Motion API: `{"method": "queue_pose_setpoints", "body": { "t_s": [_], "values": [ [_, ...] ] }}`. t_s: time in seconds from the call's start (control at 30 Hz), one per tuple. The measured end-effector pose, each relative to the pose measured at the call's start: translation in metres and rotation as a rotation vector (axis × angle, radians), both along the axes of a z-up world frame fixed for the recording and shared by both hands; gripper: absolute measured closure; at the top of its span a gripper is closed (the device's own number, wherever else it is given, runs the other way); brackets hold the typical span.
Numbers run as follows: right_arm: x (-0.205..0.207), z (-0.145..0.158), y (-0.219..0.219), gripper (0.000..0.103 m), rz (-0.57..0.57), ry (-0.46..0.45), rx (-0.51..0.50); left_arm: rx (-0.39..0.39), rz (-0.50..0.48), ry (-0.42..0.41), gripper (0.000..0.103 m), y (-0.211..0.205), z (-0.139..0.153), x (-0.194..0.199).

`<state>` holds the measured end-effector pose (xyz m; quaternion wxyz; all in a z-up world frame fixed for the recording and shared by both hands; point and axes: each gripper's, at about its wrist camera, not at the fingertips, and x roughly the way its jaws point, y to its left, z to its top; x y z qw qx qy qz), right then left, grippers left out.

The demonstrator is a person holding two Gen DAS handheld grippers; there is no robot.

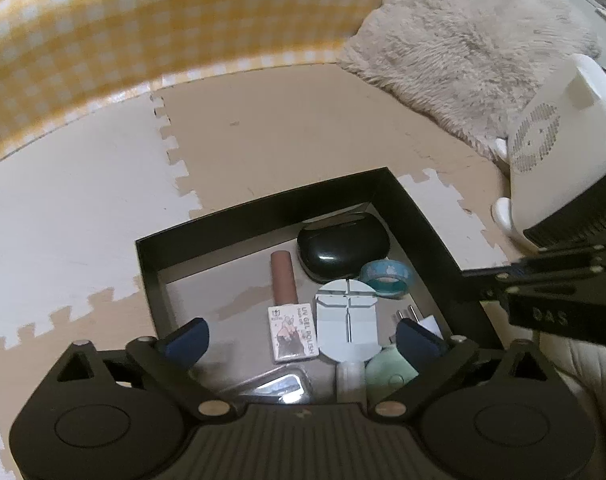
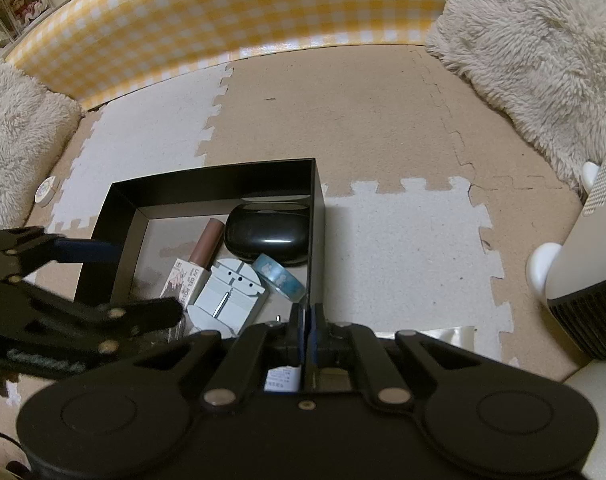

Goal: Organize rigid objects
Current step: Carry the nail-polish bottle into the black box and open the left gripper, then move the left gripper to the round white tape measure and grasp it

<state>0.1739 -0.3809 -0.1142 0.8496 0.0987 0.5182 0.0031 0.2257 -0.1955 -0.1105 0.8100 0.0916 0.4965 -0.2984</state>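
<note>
Black box of small rigid items on a foam-mat floor, both tools over it.

From the left: the left tool hangs above the box's near half with its blue-padded jaws spread wide and nothing between the pads. Inside the box, a brown tube lies just beyond a carton printed "UV GEL POLISH"; just right of these sits a pale grey plastic jig. A glossy black case rests in the far right corner, and a roll of blue tape leans just beside the jig. The right tool sits at the box's near right wall, jaws pressed together, nothing visibly gripped. A white heater stands on the floor, well right of the box.
</note>
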Motion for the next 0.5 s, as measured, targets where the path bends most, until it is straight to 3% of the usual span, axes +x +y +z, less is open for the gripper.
{"method": "queue_pose_setpoints", "body": {
  "t_s": [0.5],
  "values": [
    [-0.001, 0.0, 0.001, 0.099, 0.005, 0.0, -0.014, -0.069, 0.008, -0.068, 0.0, 0.04, 0.036, -0.026]
  ]
}}
